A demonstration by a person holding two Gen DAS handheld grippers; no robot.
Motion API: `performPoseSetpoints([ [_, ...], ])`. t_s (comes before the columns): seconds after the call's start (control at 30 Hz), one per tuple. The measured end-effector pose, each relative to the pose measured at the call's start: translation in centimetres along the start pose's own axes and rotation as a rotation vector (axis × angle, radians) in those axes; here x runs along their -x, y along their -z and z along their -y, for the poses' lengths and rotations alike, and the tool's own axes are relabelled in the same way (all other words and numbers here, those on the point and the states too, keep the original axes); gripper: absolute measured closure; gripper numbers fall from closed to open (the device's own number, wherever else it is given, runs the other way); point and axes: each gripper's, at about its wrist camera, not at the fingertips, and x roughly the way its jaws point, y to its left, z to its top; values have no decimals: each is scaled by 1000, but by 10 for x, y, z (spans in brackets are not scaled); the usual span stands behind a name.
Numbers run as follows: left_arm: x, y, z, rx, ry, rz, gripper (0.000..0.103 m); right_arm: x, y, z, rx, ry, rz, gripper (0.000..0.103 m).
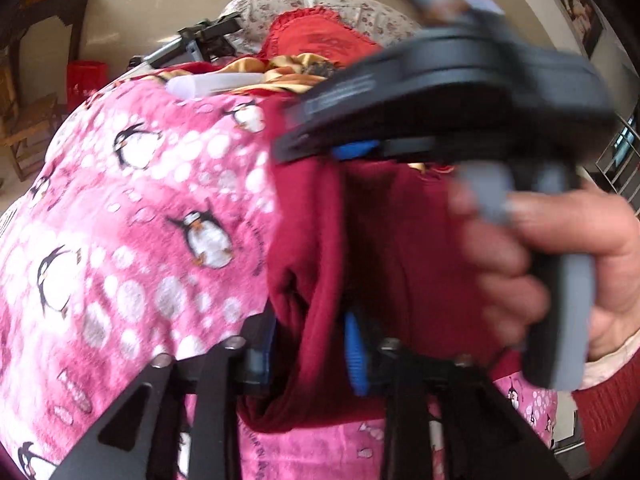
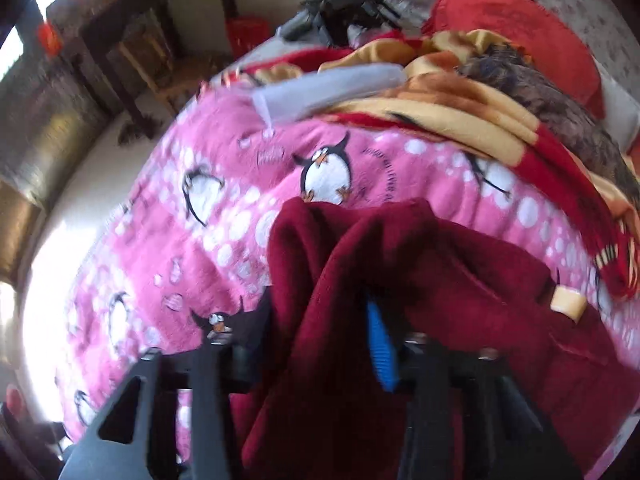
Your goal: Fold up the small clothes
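A dark red small garment (image 1: pixel 384 240) hangs bunched over the pink penguin blanket (image 1: pixel 132 216). My left gripper (image 1: pixel 312 356) is shut on a fold of it, cloth filling the gap between the blue pads (image 1: pixel 356 356). My right gripper (image 1: pixel 332 148) shows in the left wrist view, held in a hand, pinching the garment's upper edge. In the right wrist view my right gripper (image 2: pixel 320 348) is shut on the same dark red garment (image 2: pixel 440 280), which drapes to the right over the blanket (image 2: pixel 200 240). A beige tag (image 2: pixel 568 300) sticks out of it.
A translucent plastic bag (image 2: pixel 324 88) lies at the blanket's far edge. A red and yellow blanket (image 2: pixel 480 120) and a red pillow (image 2: pixel 516 12) lie behind. A tripod-like black device (image 1: pixel 204 40) rests at the far side. Wooden furniture (image 2: pixel 132 48) stands left.
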Motion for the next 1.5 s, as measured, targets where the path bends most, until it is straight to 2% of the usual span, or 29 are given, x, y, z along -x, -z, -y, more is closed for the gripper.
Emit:
performPoseSetpoints([
  [0.03,1,2,-2,3,-7,2,44,12,4,8,-24,-35,31,99],
  [0.1,-1,7,-5,16,-16,6,43,25,9,18,-46,-78,73,101],
  [0.17,-4,9,-5,25,-16,-23,44,32,14,25,-64,-104,99,102],
  [0.2,-3,11,-1,18,-19,-29,55,34,15,25,-67,-112,107,103],
  [0.23,1,10,2,7,-20,-24,70,37,18,28,-71,-120,115,103],
  [0.3,11,6,14,-14,-4,-10,83,45,22,32,-77,-119,134,103],
  [0.4,25,2,35,-48,18,18,88,66,28,45,-96,-131,171,103],
  [0.6,30,-2,111,-178,109,29,89,118,50,94,-141,-121,236,103],
  [0.7,15,4,155,-246,157,0,89,141,66,122,-160,-90,264,103],
  [0.83,-8,21,205,-335,179,-35,89,158,98,167,-224,-47,286,103],
  [0.97,-34,28,226,-346,191,-91,90,154,128,220,-365,-59,269,103],
  [1.03,-39,32,238,-356,197,-95,90,154,137,233,-394,-70,275,103],
  [1.17,-52,38,258,-386,199,-105,90,163,152,243,-390,-27,301,103],
  [1.27,-69,48,269,-420,178,-145,89,153,161,258,-432,13,269,103],
  [1.3,-74,51,270,-429,169,-166,85,146,164,263,-449,21,255,103],
  [1.4,-74,52,263,-433,187,-231,58,134,169,271,-464,12,225,102],
  [1.47,-50,50,256,-447,211,-209,54,138,174,274,-491,-19,243,98],
  [1.5,-38,48,252,-465,222,-180,49,142,176,275,-504,-36,258,93],
])
